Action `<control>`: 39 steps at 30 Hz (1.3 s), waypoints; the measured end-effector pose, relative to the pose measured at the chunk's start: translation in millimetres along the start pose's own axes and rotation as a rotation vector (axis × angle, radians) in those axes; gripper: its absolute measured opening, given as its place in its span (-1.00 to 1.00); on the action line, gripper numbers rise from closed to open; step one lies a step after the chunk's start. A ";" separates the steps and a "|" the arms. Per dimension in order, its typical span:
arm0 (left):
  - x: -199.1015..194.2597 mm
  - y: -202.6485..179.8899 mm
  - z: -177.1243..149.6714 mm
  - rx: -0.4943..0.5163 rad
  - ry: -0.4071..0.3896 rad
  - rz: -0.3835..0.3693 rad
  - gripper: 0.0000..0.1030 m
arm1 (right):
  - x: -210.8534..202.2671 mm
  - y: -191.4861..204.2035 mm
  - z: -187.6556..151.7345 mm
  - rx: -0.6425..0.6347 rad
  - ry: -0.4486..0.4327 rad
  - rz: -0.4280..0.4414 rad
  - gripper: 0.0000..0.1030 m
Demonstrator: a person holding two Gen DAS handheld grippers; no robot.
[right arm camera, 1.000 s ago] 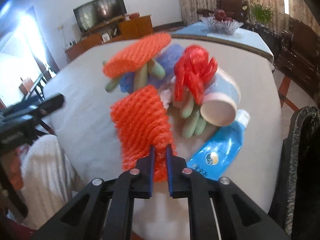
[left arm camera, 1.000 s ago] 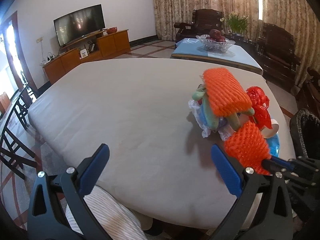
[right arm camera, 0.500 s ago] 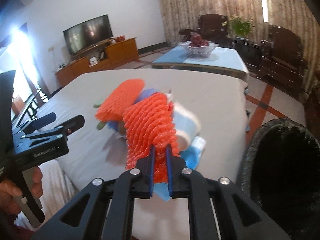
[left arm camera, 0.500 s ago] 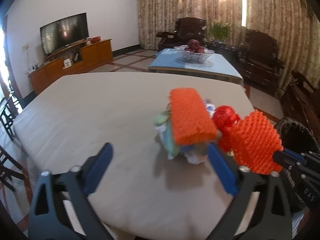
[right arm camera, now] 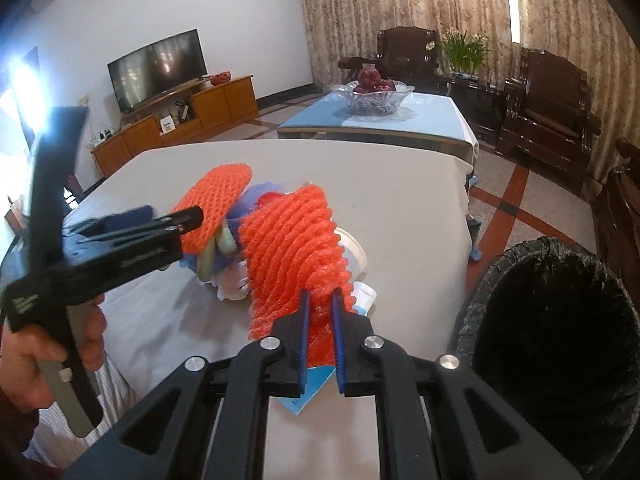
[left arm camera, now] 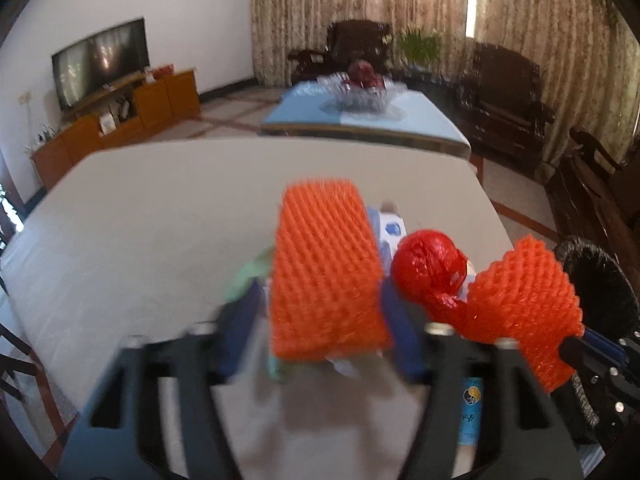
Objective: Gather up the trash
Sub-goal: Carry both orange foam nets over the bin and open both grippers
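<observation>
A broad table (right arm camera: 400, 208), draped in a smooth off-white cloth with rounded corners, is seen to fill the foreground; most of its surface is bare, and the trash is heaped near its right-hand edge. Beside that edge, on the floor, a bin (right arm camera: 556, 344) lined with a crinkled black bag is shown open-mouthed. Within the heap (left arm camera: 384, 236), a crumpled red plastic wad (left arm camera: 430, 270), a pale paper cup (right arm camera: 354, 254) on its side and a flat blue pouch (left arm camera: 470, 404) can be made out. An orange foam-net sleeve (left arm camera: 326, 272), ribbed and roughly rectangular, is straddled by the left gripper (left arm camera: 320, 320), whose blue-padded jaws have just been closing and are seen half-narrowed with the sleeve between them; through the blur, contact cannot be confirmed. A second orange foam net (right arm camera: 292, 248) is pinched at its lower end by the right gripper (right arm camera: 320, 312), its fingers drawn tight, and is held raised above the table, angled downward, close to the bin. A hand (right arm camera: 40, 356) is seen wrapped round the left gripper's handle.
</observation>
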State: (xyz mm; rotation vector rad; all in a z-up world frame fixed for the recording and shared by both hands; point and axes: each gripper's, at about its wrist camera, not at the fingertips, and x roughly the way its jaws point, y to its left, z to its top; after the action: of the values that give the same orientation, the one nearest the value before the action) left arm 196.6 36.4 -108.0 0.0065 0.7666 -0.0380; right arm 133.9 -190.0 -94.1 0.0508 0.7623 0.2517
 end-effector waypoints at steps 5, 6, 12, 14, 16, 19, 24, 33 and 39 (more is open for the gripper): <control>0.5 -2.3 -1.2 -0.003 -0.006 -0.015 -0.81 | -6.7 0.9 2.4 0.001 -0.014 0.015 -0.79; -3.7 -2.0 -1.8 -0.002 -0.014 -0.015 -0.82 | -8.7 1.7 2.6 0.003 -0.018 0.019 -0.79; -36.1 -5.0 0.3 -0.004 -0.063 -0.024 -0.83 | -25.3 3.9 9.9 0.004 -0.060 0.019 -0.79; -49.3 -8.7 1.8 0.001 -0.074 -0.027 -0.83 | -34.1 3.1 12.3 0.011 -0.081 0.014 -0.79; -59.0 -11.3 3.3 0.005 -0.082 -0.037 -0.83 | -40.9 -0.3 15.6 0.017 -0.096 0.007 -0.79; -72.7 -22.2 1.6 0.022 -0.093 -0.057 -0.83 | -52.5 -5.7 17.6 0.028 -0.118 -0.015 -0.79; -86.6 -43.1 -4.8 0.053 -0.104 -0.095 -0.83 | -68.2 -18.2 18.1 0.049 -0.142 -0.041 -0.80; -92.2 -90.0 -8.9 0.107 -0.108 -0.182 -0.84 | -98.3 -55.2 13.1 0.104 -0.173 -0.121 -0.80; -80.2 -135.3 -8.9 0.167 -0.090 -0.278 -0.84 | -111.9 -94.5 1.1 0.151 -0.170 -0.217 -0.80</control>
State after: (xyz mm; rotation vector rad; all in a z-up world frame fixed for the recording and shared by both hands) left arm 127.8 -96.1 -57.7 0.0563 0.6686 -0.3639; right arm 76.5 -308.8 -30.5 0.1295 0.6110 -0.0172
